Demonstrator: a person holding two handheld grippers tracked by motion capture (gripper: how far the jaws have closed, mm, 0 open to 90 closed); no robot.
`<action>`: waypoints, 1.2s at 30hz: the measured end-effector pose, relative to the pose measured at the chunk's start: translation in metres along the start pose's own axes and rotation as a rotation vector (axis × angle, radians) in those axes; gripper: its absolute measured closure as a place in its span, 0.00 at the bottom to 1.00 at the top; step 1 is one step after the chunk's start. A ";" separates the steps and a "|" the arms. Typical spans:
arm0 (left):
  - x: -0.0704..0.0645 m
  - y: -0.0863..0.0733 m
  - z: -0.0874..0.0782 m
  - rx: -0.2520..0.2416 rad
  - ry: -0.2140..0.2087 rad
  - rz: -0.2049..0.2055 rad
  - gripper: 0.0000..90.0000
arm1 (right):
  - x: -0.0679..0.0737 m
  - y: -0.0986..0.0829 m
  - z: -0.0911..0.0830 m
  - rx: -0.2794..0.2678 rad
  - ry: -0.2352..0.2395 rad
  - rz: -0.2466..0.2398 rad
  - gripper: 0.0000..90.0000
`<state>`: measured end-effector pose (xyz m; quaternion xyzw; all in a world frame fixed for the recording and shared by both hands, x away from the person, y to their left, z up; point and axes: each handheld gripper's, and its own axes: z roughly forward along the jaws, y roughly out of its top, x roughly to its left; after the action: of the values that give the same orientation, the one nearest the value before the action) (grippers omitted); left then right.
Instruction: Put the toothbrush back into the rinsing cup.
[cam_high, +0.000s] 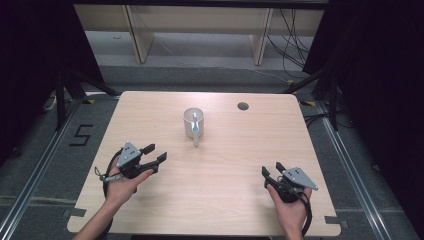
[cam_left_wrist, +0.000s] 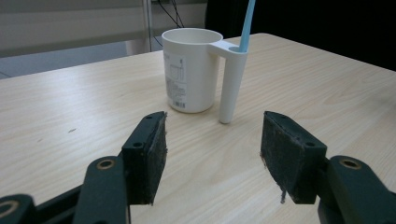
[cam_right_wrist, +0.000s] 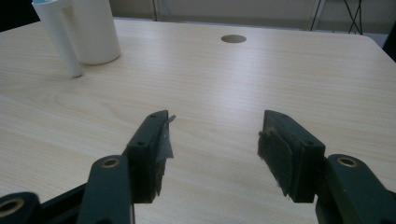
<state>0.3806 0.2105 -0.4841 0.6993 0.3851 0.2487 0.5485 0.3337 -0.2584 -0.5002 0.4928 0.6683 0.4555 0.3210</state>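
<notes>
A white cup (cam_high: 193, 121) (cam_left_wrist: 191, 69) (cam_right_wrist: 95, 31) stands upright at the far middle of the wooden table (cam_high: 225, 165). A hollow handle runs down its near side, and a light blue stick (cam_left_wrist: 246, 24) (cam_high: 195, 125) stands in that handle. My left gripper (cam_high: 154, 154) (cam_left_wrist: 212, 156) is held open at the near left, aimed at the cup from a short way off, nothing between its jaws. My right gripper (cam_high: 272, 169) (cam_right_wrist: 212, 156) rests open at the near right, far from the cup, with bare table between its jaws.
A round cable hole (cam_high: 243, 106) (cam_right_wrist: 233, 38) is set in the tabletop at the far right. Beyond the far edge stand wooden furniture legs (cam_high: 137, 35) and loose cables (cam_high: 292, 40) on the floor. Black stand legs (cam_high: 65, 90) flank both far corners.
</notes>
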 end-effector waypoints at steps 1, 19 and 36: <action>0.000 0.000 0.000 0.000 0.000 0.000 0.44 | 0.000 0.000 0.000 0.000 0.000 0.000 0.48; 0.018 -0.021 -0.030 0.007 0.082 -0.003 0.42 | 0.002 -0.002 0.003 -0.010 0.020 0.050 0.48; 0.042 -0.044 -0.055 -0.008 0.170 -0.054 0.42 | 0.002 -0.003 0.004 0.002 0.018 0.013 0.47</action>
<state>0.3506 0.2811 -0.5146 0.6626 0.4481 0.2940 0.5232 0.3358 -0.2560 -0.5047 0.4934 0.6683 0.4614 0.3115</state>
